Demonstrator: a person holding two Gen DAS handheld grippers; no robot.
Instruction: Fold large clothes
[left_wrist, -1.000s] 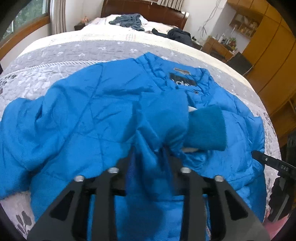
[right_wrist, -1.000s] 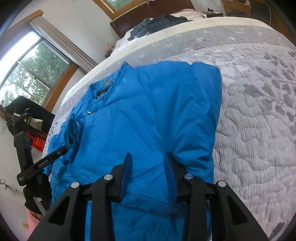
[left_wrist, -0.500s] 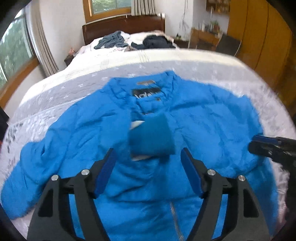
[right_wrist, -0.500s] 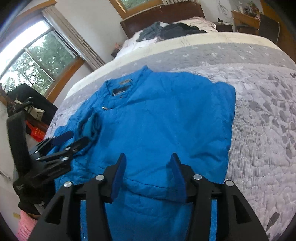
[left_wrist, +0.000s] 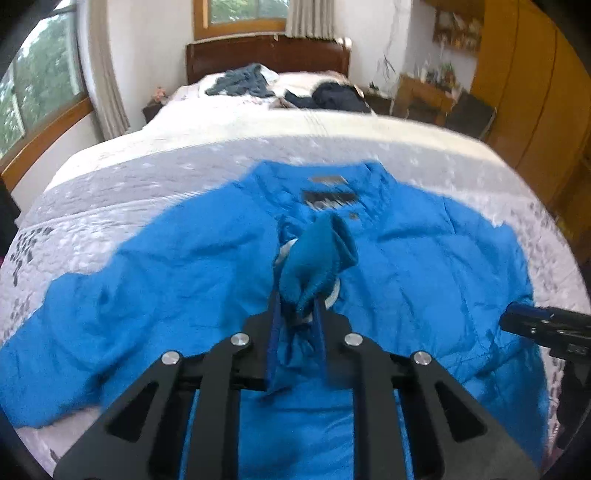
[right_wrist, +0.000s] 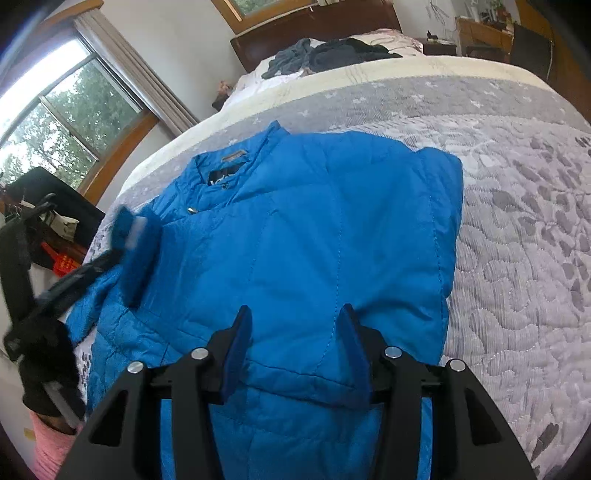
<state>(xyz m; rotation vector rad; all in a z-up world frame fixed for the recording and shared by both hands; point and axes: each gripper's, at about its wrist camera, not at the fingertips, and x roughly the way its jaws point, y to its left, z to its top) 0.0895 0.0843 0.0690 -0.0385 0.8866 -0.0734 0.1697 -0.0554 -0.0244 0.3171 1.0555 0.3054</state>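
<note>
A bright blue padded jacket (left_wrist: 424, 266) lies spread front-up on the bed, collar toward the headboard. My left gripper (left_wrist: 297, 314) is shut on the teal knit cuff (left_wrist: 317, 258) of one sleeve, held up over the jacket's chest. In the right wrist view the same cuff (right_wrist: 136, 251) and the left gripper (right_wrist: 74, 280) appear blurred at the left. My right gripper (right_wrist: 295, 332) is open just above the jacket (right_wrist: 314, 229), near its lower folded side, with nothing between its fingers. It also shows at the right edge of the left wrist view as the right gripper (left_wrist: 543, 325).
A grey patterned quilt (right_wrist: 517, 221) covers the bed around the jacket. Grey clothes (left_wrist: 243, 83) and dark clothes (left_wrist: 332, 96) lie near the wooden headboard (left_wrist: 266, 55). A wooden wardrobe (left_wrist: 535, 92) stands to the right, windows to the left.
The left gripper let go of the sleeve fabric, opened, then shut on the cuff and raised it. The right gripper's fingers spread wider over the jacket.
</note>
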